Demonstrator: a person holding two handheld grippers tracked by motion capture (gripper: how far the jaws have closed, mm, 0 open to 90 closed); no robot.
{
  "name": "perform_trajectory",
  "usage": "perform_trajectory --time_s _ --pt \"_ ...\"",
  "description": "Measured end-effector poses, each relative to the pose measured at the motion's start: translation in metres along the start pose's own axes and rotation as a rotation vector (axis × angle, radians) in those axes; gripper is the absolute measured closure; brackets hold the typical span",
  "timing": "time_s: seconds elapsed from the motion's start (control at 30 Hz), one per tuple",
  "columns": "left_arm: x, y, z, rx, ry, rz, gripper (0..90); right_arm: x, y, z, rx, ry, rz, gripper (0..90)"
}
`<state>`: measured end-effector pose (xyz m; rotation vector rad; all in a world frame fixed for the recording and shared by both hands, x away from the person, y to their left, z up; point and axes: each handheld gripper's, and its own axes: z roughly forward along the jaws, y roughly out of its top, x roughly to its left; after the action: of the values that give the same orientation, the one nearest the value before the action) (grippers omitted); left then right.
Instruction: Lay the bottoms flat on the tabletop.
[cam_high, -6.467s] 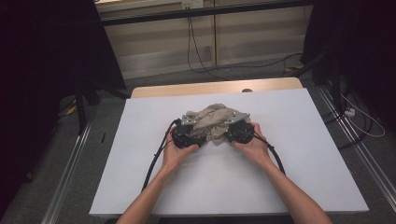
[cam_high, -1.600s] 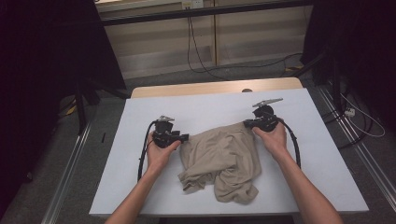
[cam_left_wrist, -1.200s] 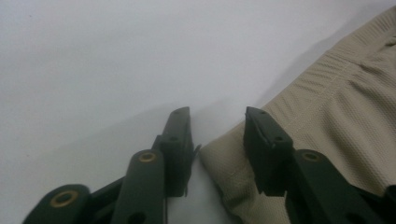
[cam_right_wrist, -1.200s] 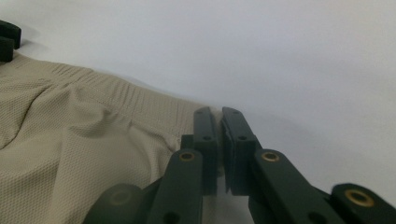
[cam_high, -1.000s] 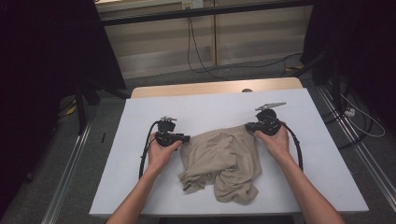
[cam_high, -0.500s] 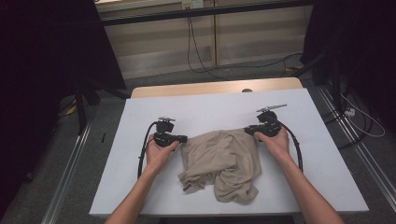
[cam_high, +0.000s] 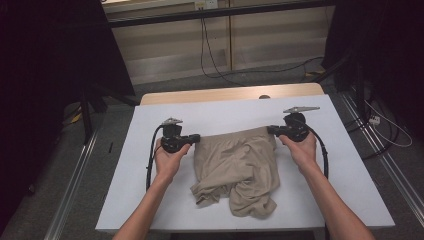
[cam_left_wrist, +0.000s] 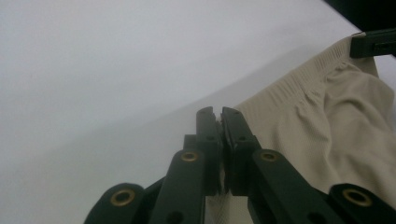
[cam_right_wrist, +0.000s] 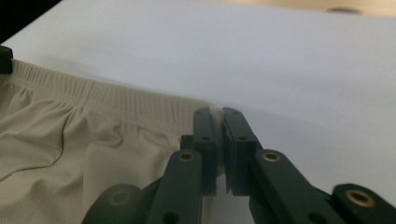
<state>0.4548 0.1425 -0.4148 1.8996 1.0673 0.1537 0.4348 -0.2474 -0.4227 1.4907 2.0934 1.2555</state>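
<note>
A pair of beige shorts (cam_high: 240, 170) lies on the white table (cam_high: 350, 190), legs toward the person, its ribbed waistband stretched between both grippers. My left gripper (cam_high: 196, 137) is shut on the waistband's left corner; in the left gripper view the jaws (cam_left_wrist: 217, 112) pinch the fabric (cam_left_wrist: 327, 121) edge. My right gripper (cam_high: 270, 131) is shut on the right corner, its jaws having just closed onto it; in the right gripper view its tips (cam_right_wrist: 218, 113) clamp the band of the shorts (cam_right_wrist: 70, 154). Each gripper view catches the other gripper's black jaw tip at the far corner.
A bare wooden strip (cam_high: 225, 95) runs along the table's far edge. Black cables trail from both grippers over the white surface. Dark stands, rails and floor cables (cam_high: 215, 60) surround the table.
Both hands have risen slightly and the waistband now runs straight and taut between the grippers, lifted off the table at its top edge.
</note>
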Motion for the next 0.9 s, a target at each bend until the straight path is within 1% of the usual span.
perform_trajectory --time_s 0.03,0.07,0.13,0.17,0.2,0.23,0.27,0.3,0.37,0.4,0.43,0.47,0.5,0.57,0.63,0.67,0.7,0.73,0.77,0.8,0.83,0.9 --pt "-0.002 0.002 0.0 -0.013 -0.001 0.004 86.8 0.0 0.002 -0.003 -0.014 -0.002 -0.006 85.7" --pt "-0.002 0.002 0.0 -0.013 -0.001 0.004 86.7 0.0 0.002 -0.003 -0.014 -0.002 -0.006 85.7" --pt "-0.006 0.008 -0.002 -0.039 0.001 0.022 86.8 -0.001 0.005 -0.01 -0.037 -0.009 -0.013 85.6" --pt "-0.009 0.014 -0.004 -0.063 0.0 0.034 86.8 -0.002 0.01 -0.015 -0.058 -0.013 -0.02 85.6" --pt "-0.009 0.014 -0.004 -0.063 0.0 0.034 86.8 -0.002 0.01 -0.015 -0.058 -0.013 -0.02 85.6" --pt "-0.01 0.018 -0.006 -0.074 -0.005 0.035 86.8 -0.002 0.015 -0.021 -0.079 -0.016 -0.026 85.6" --pt "-0.012 0.027 -0.01 -0.096 -0.001 0.039 86.8 -0.002 0.017 -0.024 -0.089 -0.014 -0.028 85.6" --pt "-0.012 0.027 -0.01 -0.096 -0.001 0.039 86.8 -0.002 0.017 -0.024 -0.089 -0.014 -0.028 85.6" --pt "-0.013 0.033 -0.015 -0.117 0.004 0.045 86.8 0.001 0.027 -0.03 -0.122 -0.006 -0.041 85.6" --pt "-0.013 0.037 -0.018 -0.122 0.004 0.05 86.8 0.001 0.027 -0.03 -0.122 -0.006 -0.041 85.6" --pt "-0.013 0.044 -0.022 -0.145 0.004 0.059 86.8 0.002 0.033 -0.034 -0.147 -0.005 -0.049 85.6" --pt "-0.013 0.044 -0.022 -0.145 0.004 0.059 86.8 0.002 0.033 -0.034 -0.147 -0.005 -0.049 85.6" --pt "-0.014 0.049 -0.025 -0.16 0.011 0.066 86.9 0.004 0.039 -0.037 -0.161 -0.001 -0.056 85.5" --pt "-0.014 0.052 -0.027 -0.162 0.019 0.074 86.9 0.004 0.043 -0.038 -0.168 0.001 -0.058 85.5" --pt "-0.013 0.061 -0.031 -0.182 0.035 0.082 86.9 0.007 0.052 -0.04 -0.185 0.0 -0.074 85.5" --pt "-0.013 0.061 -0.031 -0.182 0.035 0.082 86.9 0.007 0.052 -0.04 -0.185 0.0 -0.074 85.5" --pt "-0.013 0.068 -0.033 -0.198 0.044 0.084 86.9 0.008 0.06 -0.041 -0.199 0.004 -0.078 85.5" --pt "-0.012 0.071 -0.034 -0.206 0.047 0.085 86.9 0.009 0.063 -0.041 -0.206 0.003 -0.081 85.5" --pt "-0.012 0.071 -0.034 -0.206 0.047 0.085 86.9 0.009 0.067 -0.042 -0.211 0.004 -0.082 85.5" --pt "-0.012 0.075 -0.035 -0.209 0.052 0.087 86.9 0.009 0.067 -0.042 -0.211 0.004 -0.082 85.5" --pt "-0.011 0.082 -0.037 -0.225 0.055 0.088 86.9 0.009 0.074 -0.042 -0.225 0.007 -0.085 85.5" --pt "-0.011 0.087 -0.039 -0.235 0.058 0.087 86.9 0.008 0.082 -0.042 -0.234 0.005 -0.087 85.5"
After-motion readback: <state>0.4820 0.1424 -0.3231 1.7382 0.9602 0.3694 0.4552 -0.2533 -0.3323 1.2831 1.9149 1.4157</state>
